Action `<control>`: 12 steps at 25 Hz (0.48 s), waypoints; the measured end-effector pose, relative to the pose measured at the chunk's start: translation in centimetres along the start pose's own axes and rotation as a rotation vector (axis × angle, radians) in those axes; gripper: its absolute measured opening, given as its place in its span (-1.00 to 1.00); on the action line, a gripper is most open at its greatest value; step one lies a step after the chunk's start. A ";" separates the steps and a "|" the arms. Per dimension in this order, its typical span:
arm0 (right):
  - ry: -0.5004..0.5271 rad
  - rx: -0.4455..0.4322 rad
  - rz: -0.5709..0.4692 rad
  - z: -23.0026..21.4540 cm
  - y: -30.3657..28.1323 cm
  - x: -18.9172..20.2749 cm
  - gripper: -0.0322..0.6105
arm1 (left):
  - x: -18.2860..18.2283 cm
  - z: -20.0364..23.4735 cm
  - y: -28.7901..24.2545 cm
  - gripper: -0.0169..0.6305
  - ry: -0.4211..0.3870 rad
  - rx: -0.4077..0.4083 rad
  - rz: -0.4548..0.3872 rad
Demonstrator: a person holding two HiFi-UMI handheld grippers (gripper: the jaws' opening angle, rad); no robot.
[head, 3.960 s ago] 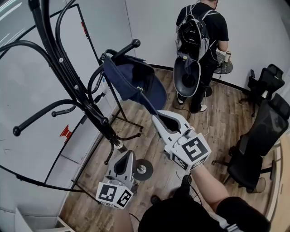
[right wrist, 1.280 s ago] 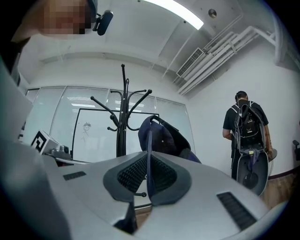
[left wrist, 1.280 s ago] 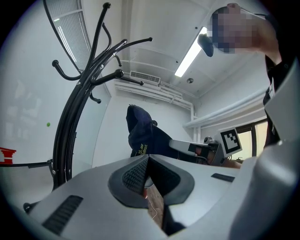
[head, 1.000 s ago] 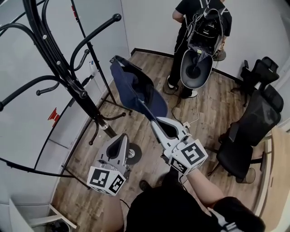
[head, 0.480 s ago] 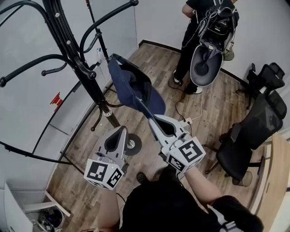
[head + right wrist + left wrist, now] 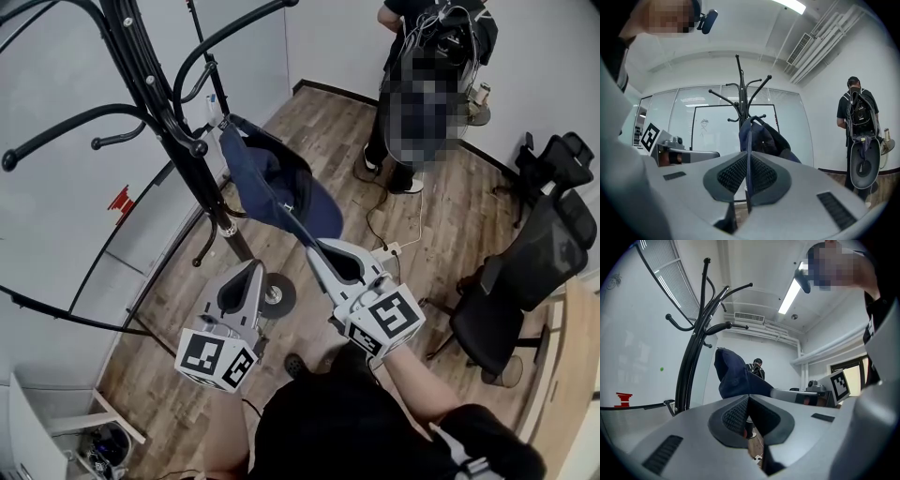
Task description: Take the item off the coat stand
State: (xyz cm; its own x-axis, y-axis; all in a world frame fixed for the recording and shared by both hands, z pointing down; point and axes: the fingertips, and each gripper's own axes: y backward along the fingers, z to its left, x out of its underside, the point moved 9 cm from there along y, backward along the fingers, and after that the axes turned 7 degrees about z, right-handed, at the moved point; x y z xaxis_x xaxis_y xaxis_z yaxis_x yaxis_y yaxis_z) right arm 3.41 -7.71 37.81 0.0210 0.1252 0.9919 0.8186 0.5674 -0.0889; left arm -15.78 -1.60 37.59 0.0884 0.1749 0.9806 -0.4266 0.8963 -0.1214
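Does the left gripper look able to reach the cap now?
Probably yes: nothing stands between the left gripper and the navy cap, held by its brim in the right gripper. The left jaws are together, though.

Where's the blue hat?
Middle of the head view: the blue cap is pinched by the right hand-held gripper, just right of the black coat stand.

Office chairs (image 6: 523, 277) — person (image 6: 380, 122), maybe backpacked.
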 end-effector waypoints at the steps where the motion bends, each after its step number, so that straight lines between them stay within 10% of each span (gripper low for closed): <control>1: 0.000 -0.002 0.002 0.0 -0.1 0.0 -0.77 | 0.0 0.1 0.0 -0.91 0.001 -0.001 0.000; 12: 0.015 -0.012 0.007 0.1 -0.3 -0.1 -0.77 | -0.1 1.0 -0.4 -0.91 0.011 -0.006 -0.002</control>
State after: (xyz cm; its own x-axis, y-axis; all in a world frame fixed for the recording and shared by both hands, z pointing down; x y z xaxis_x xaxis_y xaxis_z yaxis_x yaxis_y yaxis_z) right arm 3.15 -7.82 37.78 0.0350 0.1172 0.9925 0.8252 0.5569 -0.0949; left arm -16.48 -2.33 37.73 0.0992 0.1771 0.9792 -0.4212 0.8990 -0.1199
